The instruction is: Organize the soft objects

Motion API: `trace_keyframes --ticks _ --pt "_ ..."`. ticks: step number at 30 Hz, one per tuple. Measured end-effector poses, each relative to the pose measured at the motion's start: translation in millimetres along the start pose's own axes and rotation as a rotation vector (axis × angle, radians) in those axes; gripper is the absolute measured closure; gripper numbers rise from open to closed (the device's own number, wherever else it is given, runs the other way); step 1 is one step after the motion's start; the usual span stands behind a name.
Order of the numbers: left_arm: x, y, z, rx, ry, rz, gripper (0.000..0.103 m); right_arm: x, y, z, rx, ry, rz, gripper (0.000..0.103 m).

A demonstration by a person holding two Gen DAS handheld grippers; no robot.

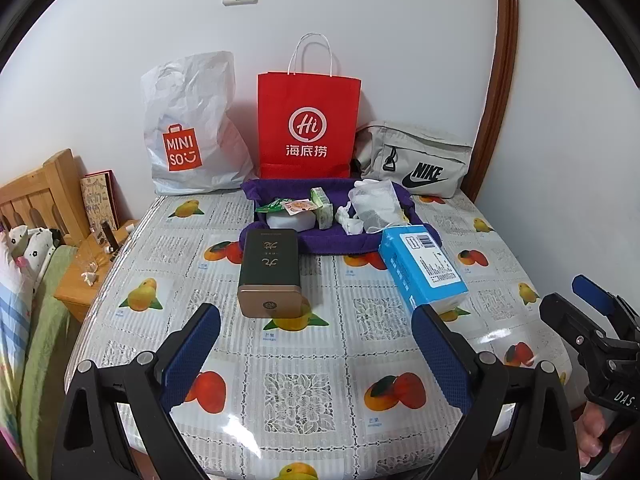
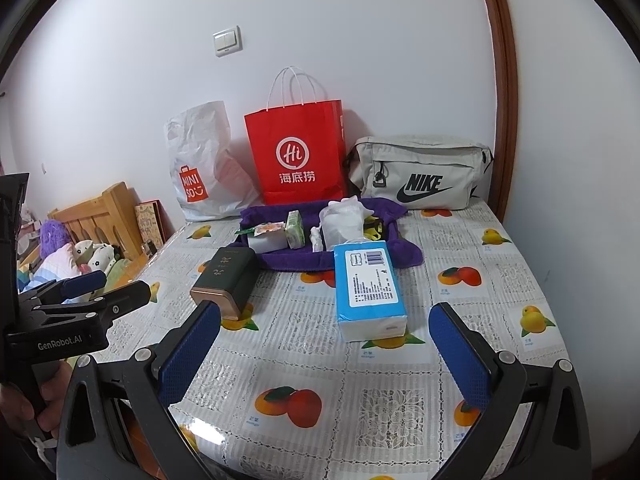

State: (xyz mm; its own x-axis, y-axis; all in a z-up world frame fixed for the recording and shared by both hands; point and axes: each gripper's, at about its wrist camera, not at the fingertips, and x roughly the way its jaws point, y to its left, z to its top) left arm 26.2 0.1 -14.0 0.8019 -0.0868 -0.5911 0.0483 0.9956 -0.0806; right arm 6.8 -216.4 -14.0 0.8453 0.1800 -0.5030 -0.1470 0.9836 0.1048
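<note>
A blue tissue pack (image 1: 422, 270) (image 2: 370, 290) lies on the fruit-print table (image 1: 304, 360) (image 2: 360, 380). A dark green tin with a gold end (image 1: 270, 272) (image 2: 228, 282) lies to its left. Behind them a purple cloth tray (image 1: 332, 240) (image 2: 288, 260) holds small packets and a white pouch (image 1: 376, 204) (image 2: 344, 226). My left gripper (image 1: 316, 316) is open and empty, above the table in front of the tin. My right gripper (image 2: 324, 316) is open and empty, in front of the tissue pack. Each gripper shows at the edge of the other view.
Against the wall stand a white Miniso bag (image 1: 192, 132) (image 2: 204, 164), a red paper bag (image 1: 308, 120) (image 2: 298, 152) and a grey Nike bag (image 1: 416, 160) (image 2: 420, 172). A wooden bed and nightstand (image 1: 92, 268) lie to the left. A wooden door frame (image 1: 500, 60) rises at right.
</note>
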Motion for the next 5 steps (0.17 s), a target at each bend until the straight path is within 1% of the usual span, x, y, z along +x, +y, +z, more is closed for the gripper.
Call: trace_keyframes --ticks 5 --pt "11.5 0.2 -1.9 0.002 0.013 -0.002 0.006 8.1 -4.1 -1.4 0.004 0.013 -0.002 0.001"
